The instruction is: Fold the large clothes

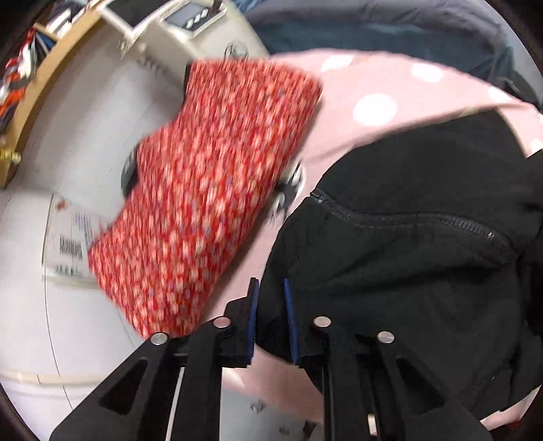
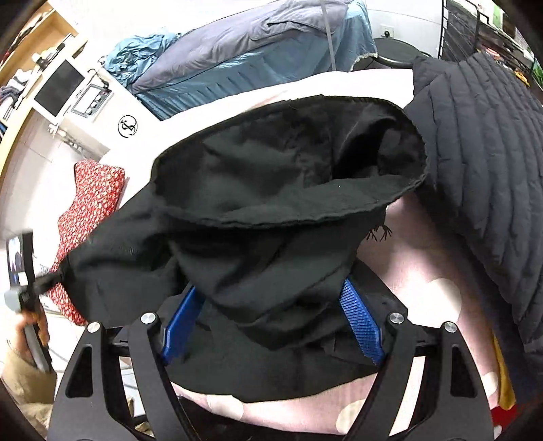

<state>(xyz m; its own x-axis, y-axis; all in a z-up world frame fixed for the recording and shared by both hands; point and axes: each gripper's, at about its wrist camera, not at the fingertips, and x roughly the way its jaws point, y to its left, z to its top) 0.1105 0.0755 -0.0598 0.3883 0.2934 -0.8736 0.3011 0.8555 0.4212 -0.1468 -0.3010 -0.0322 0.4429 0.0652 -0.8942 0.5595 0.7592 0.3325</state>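
Note:
A black zip-up fleece garment [image 1: 407, 244] lies bunched on a pink sheet with white dots [image 1: 366, 101]. My left gripper [image 1: 271, 291] is nearly closed, its blue pads pinching the garment's left edge. In the right wrist view the same black garment [image 2: 271, 190] is heaped over my right gripper [image 2: 271, 295], hood or hem opening upward. The right blue pads [image 2: 359, 322] stand wide apart with cloth draped between them. The left gripper also shows in the right wrist view [image 2: 30, 288], holding a stretched corner of the garment.
A red floral folded cloth [image 1: 203, 190] lies at the sheet's left edge over a white surface. A dark quilted jacket [image 2: 482, 163] lies at the right. Blue-grey bedding [image 2: 258, 57] is piled behind. A white appliance [image 1: 190, 20] stands at the back left.

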